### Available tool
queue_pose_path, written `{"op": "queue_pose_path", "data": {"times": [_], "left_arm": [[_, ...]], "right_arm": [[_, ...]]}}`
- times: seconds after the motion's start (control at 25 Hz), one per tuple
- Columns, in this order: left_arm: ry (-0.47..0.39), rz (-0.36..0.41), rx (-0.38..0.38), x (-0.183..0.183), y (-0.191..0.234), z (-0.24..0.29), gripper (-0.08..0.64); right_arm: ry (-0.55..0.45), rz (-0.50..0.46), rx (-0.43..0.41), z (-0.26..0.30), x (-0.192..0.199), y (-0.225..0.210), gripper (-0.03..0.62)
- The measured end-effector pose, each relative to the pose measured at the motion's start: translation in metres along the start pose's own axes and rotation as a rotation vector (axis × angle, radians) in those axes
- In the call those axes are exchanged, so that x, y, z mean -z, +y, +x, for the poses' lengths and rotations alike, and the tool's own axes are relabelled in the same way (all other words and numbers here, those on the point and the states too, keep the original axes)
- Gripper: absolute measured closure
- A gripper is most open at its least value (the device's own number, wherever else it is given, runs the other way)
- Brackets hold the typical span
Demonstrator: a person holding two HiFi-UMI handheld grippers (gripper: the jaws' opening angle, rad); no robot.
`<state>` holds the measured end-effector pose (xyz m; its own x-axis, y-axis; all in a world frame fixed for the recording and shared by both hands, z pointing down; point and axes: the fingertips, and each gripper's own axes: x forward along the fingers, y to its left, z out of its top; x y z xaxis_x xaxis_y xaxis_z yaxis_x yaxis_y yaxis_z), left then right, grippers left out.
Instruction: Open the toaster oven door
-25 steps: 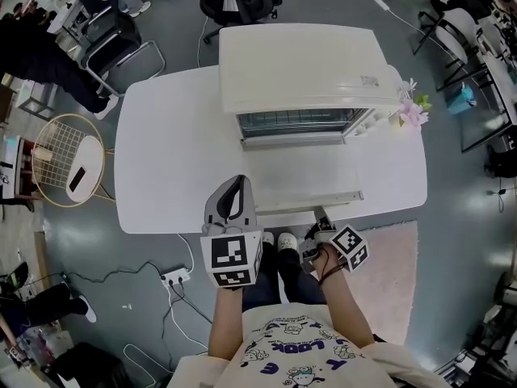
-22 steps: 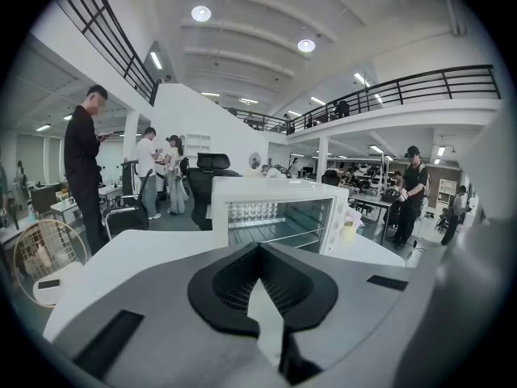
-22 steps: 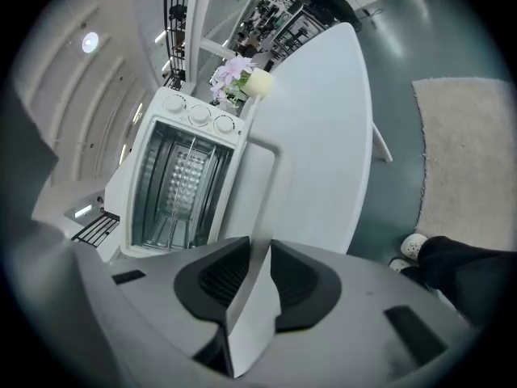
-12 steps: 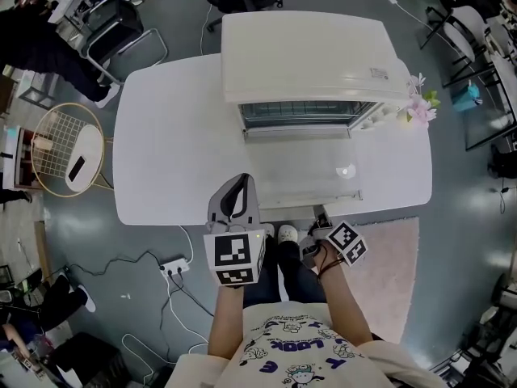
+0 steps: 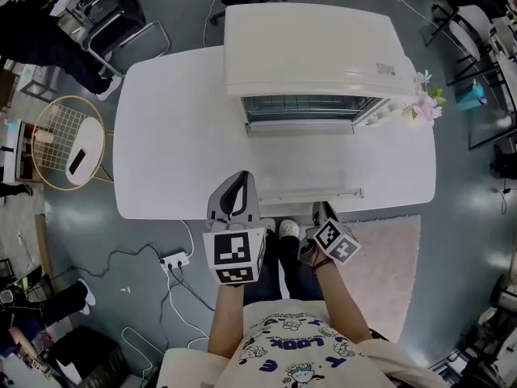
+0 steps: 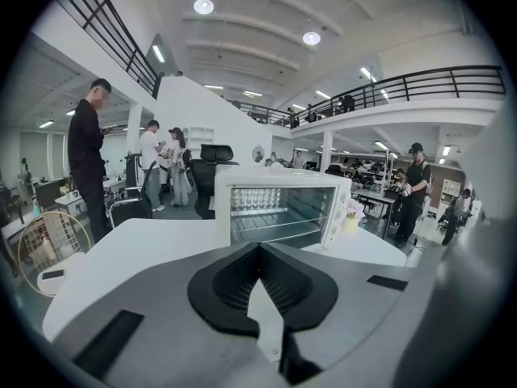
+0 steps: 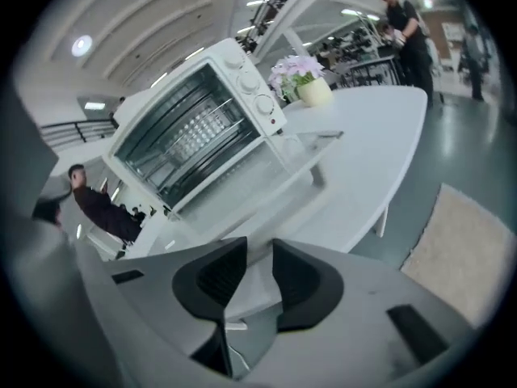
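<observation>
The oven [image 5: 311, 51] stands upper centre on the table [image 5: 174, 136]. Over the last second its door [image 5: 303, 160] has settled flat, with the handle [image 5: 311, 193] at the near table edge. The right gripper [image 5: 320, 214], just below the handle, has just been opening its jaws, which now hold nothing. The left gripper [image 5: 236, 180], lower centre, is closed and empty. The door looks fully open.

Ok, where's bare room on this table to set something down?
Widest bare patch: the table left of the toaster oven, out to its left and near edges. A smaller one lies right of the open door. Crowded: in front of the oven, and by the potted flowers.
</observation>
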<state>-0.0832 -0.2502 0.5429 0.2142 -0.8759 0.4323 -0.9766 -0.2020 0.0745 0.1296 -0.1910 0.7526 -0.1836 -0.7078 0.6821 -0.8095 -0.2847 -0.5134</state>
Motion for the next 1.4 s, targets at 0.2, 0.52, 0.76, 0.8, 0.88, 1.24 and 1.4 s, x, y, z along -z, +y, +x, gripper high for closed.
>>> {"op": "queue_pose_path", "data": {"times": [0.2, 0.52, 0.76, 0.8, 0.88, 1.24, 1.4], "left_arm": [[-0.003, -0.001, -0.002, -0.001, 0.000, -0.001, 0.555], [0.003, -0.001, 0.004, 0.002, -0.002, -0.001, 0.555], [-0.009, 0.003, 0.003, -0.002, 0.000, -0.003, 0.555], [-0.010, 0.003, 0.002, -0.002, 0.000, -0.004, 0.555], [-0.012, 0.004, 0.003, -0.003, 0.000, -0.005, 0.555], [-0.017, 0.004, 0.001, -0.005, 0.003, -0.008, 0.555], [-0.017, 0.002, 0.003, -0.005, 0.003, -0.009, 0.555]], "right_arm": [[0.018, -0.142, 0.046, 0.005, 0.003, -0.005, 0.512], [0.024, -0.221, 0.061, 0.005, 0.003, -0.006, 0.512], [0.035, -0.225, 0.056, 0.005, 0.004, -0.006, 0.509], [0.041, -0.222, 0.051, 0.004, 0.004, -0.006, 0.509], [0.054, -0.219, 0.043, 0.004, 0.004, -0.007, 0.511], [0.038, -0.276, 0.027, -0.003, 0.002, 0.003, 0.526], [0.043, -0.283, 0.015, -0.009, 0.006, 0.006, 0.526]]}}
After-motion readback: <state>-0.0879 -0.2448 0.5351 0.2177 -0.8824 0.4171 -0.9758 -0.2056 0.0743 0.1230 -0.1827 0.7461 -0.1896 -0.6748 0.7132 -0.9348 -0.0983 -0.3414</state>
